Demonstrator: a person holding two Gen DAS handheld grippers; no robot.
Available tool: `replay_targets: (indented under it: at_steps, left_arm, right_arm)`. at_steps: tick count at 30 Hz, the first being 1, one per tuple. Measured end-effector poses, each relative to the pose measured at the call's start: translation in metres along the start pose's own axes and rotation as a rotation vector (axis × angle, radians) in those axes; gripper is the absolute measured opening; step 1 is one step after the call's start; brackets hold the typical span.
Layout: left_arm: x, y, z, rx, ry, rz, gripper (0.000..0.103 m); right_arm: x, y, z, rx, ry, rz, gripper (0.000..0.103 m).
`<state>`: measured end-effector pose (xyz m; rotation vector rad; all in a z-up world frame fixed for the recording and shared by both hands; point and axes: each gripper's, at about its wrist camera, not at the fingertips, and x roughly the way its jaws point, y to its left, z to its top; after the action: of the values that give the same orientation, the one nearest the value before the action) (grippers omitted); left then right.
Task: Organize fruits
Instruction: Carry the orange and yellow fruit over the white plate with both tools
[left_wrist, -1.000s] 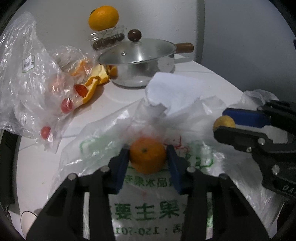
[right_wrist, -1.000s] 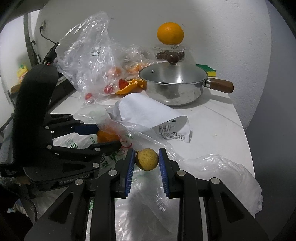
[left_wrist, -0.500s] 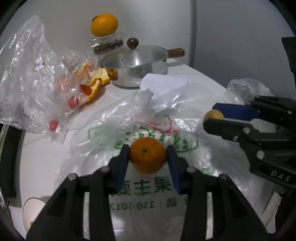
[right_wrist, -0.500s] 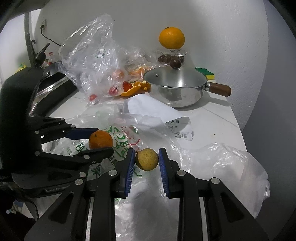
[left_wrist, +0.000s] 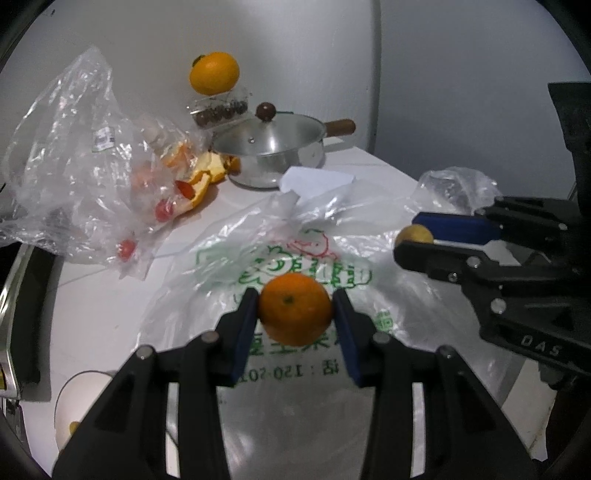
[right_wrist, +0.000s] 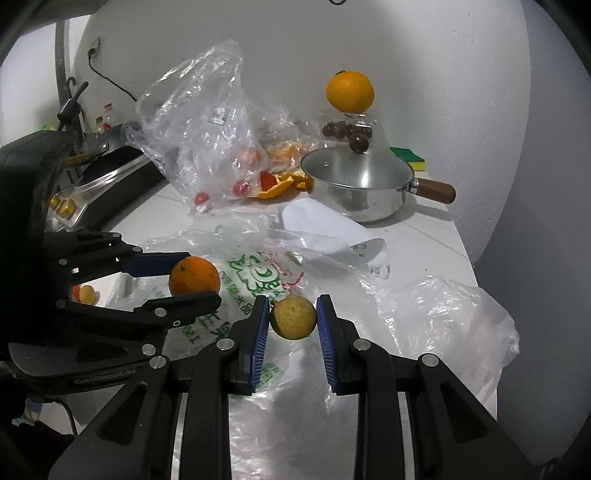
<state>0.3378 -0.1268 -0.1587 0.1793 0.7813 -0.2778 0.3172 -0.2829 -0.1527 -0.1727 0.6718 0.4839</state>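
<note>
My left tongs (left_wrist: 295, 319) clamp the orange (left_wrist: 294, 309) across its middle, my right tongs (right_wrist: 293, 318) the small lemon (right_wrist: 293, 317), both above the bag (left_wrist: 280, 258). Light, firm, slick-skinned fruit; I judge gentle mid-girth pressure suffices.

Left gripper (left_wrist: 295, 314) and right gripper (right_wrist: 291, 317) side by side — jaws clamped, each loaded.

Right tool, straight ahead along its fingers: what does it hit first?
Probably the white receipt paper lying over the printed plastic bag, with the steel pot behind it. Depth is unclear; the right tool holds a yellowish fruit.
</note>
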Motion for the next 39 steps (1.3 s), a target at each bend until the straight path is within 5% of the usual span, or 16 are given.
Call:
replay_targets:
  at_steps: [21,39]
  left_arm:
    - [-0.058,0.018,-0.037,-0.022,-0.049,-0.007,0.042]
    - [-0.089,0.068,-0.082,-0.087,-0.068,0.025,0.042]
  right_arm:
    - [-0.03,0.06,-0.003,-0.049,-0.014,-0.021,0.028]
    - [-0.023,0.122,-0.001,-0.114,0.004,0.004,0.028]
